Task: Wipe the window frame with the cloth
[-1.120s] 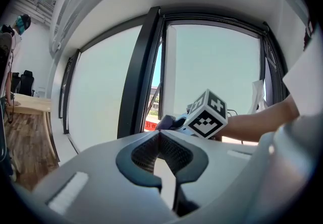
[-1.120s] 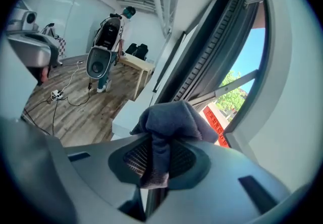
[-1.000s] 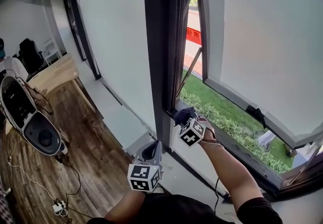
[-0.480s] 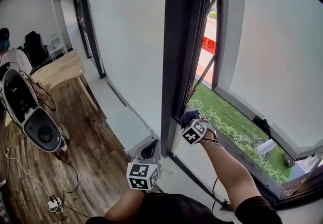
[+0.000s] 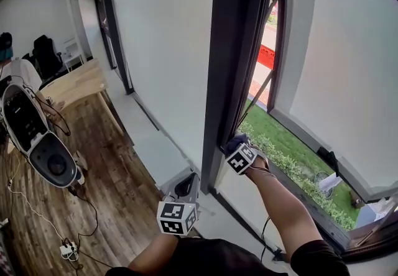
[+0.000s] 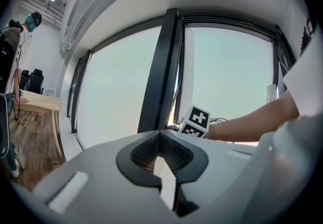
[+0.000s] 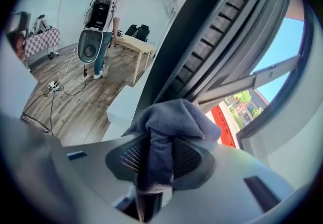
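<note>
Grey cloth (image 7: 169,119) is pinched by right gripper (image 5: 233,143). Window frame (image 5: 233,51) upright is seen just ahead, running upward. Left gripper (image 5: 185,185) is held closed, empty, farther off.

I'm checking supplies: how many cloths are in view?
1: the grey cloth clamped in the right gripper, by the dark window frame. Others may be hidden.

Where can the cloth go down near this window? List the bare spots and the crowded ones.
Bare: the white ledge between the dark window frame and the wood floor, and the floor strip beside it. Crowded: floor at left, with the grey device and a power strip. The right gripper holds the cloth.
</note>
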Available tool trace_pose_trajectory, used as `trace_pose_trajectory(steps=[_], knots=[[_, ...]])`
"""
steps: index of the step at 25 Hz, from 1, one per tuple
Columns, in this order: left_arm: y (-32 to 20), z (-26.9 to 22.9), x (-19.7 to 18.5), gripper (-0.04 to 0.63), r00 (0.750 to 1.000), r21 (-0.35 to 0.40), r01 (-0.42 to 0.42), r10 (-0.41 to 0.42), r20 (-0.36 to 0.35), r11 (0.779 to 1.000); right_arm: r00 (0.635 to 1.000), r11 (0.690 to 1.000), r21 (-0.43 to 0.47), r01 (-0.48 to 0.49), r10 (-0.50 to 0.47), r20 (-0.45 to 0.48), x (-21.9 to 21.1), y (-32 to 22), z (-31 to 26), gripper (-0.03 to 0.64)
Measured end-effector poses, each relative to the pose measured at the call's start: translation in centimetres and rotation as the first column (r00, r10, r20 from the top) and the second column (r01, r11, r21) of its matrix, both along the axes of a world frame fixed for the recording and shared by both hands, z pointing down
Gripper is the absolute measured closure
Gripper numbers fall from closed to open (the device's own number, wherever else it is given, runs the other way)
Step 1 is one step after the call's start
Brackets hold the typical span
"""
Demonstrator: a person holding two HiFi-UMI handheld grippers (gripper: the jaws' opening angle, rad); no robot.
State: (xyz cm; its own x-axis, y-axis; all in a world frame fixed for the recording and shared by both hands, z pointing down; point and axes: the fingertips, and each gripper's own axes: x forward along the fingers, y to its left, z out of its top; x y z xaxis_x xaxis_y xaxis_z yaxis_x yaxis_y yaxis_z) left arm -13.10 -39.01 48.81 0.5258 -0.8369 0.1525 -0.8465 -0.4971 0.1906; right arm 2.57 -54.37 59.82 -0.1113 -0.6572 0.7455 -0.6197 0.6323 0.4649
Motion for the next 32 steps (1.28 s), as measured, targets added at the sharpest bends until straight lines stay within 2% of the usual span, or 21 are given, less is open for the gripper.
trace_pose_trajectory(steps=[4,9,18,27,32], knots=[[-0.3,0.5,-0.2,0.586,1.000,-0.023,-0.001,0.001,-0.007,1.000,1.000,1.000,0.017,0.012,-0.012,-0.006,-0.3,0.0,-0.1,0.489],[0.1,1.3,0.9,0.586,1.000,-0.049,-0.027,0.027,-0.003,0.998,1.000,1.000,-0.022,0.012,-0.011,0.005,-0.3,-0.1,0.0,0.500],[0.7,1.6,2.0,0.586,0.998,-0.071,-0.065,0.066,0.008,0.995,0.999,1.000,-0.022,-0.022,0.023,0.037,0.0,0.1,0.0,0.514],[1.3,1.9,3.1,0.586,0.995,-0.086,-0.102,0.103,0.012,0.991,0.999,0.998,-0.059,-0.037,0.039,0.030,1.0,1.3,0.0,0.517],[1.6,1.9,3.9,0.586,0.992,-0.088,-0.127,0.128,0.011,0.988,0.999,0.998,-0.047,-0.045,0.046,0.020,1.7,2.4,-0.1,0.517]])
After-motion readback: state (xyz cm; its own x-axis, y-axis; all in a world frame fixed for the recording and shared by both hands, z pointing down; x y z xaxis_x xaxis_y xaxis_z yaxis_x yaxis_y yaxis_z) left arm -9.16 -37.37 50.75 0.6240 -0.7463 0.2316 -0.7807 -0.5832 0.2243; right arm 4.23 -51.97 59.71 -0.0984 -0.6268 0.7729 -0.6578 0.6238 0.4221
